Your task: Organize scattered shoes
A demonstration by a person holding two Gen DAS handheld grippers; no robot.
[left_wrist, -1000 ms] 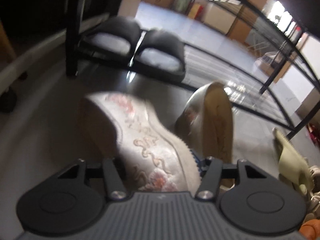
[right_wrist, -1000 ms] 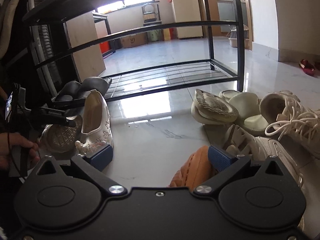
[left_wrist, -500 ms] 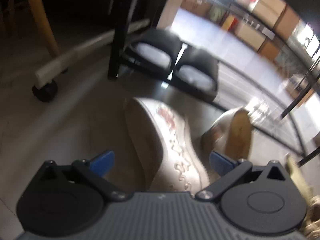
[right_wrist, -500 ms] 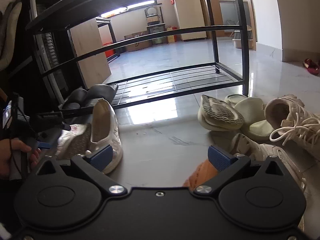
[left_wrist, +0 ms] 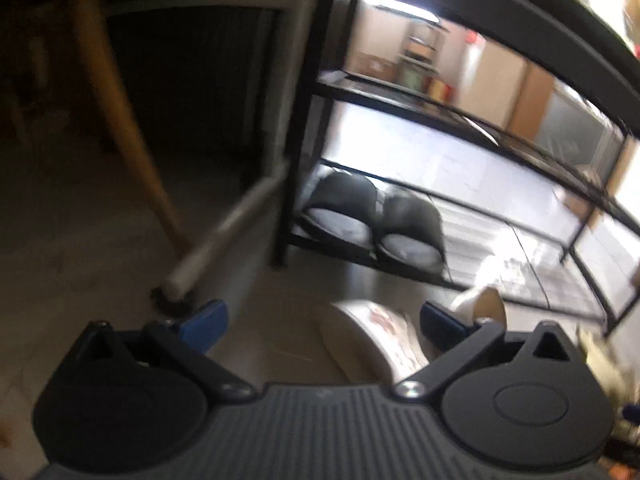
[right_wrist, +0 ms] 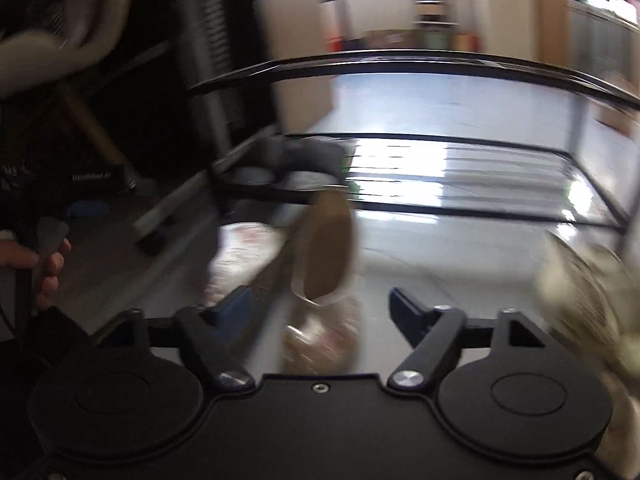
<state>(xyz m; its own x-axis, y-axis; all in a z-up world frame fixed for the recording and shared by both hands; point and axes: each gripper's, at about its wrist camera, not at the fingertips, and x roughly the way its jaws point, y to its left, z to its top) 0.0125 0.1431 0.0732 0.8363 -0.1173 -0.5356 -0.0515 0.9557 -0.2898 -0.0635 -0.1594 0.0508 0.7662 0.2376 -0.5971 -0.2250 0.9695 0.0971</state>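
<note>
Two white embroidered shoes lie on the floor in front of the black shoe rack (left_wrist: pixel 304 120). One embroidered shoe (left_wrist: pixel 372 344) sits below my left gripper (left_wrist: pixel 322 322), which is open and hangs clear above it. The other shoe (right_wrist: pixel 324 256) lies on its side with its tan insole showing. My right gripper (right_wrist: pixel 322 306) is around that shoe, its jaws closing, and a gap still shows at the right pad (right_wrist: pixel 408 308). The right wrist view is heavily blurred.
A pair of black slippers (left_wrist: pixel 376 220) sits on the rack's bottom shelf at its left end. A white rolling frame with a caster (left_wrist: pixel 176 292) and a wooden leg (left_wrist: pixel 120 120) stand left of the rack. Cream slippers (right_wrist: pixel 580 276) lie to the right. A person's hand (right_wrist: pixel 48 264) holds the left gripper.
My left gripper let go of the embroidered shoe, opened wide and pulled back and up. My right gripper swung left from the orange shoe to the embroidered pair, and its jaws narrowed.
</note>
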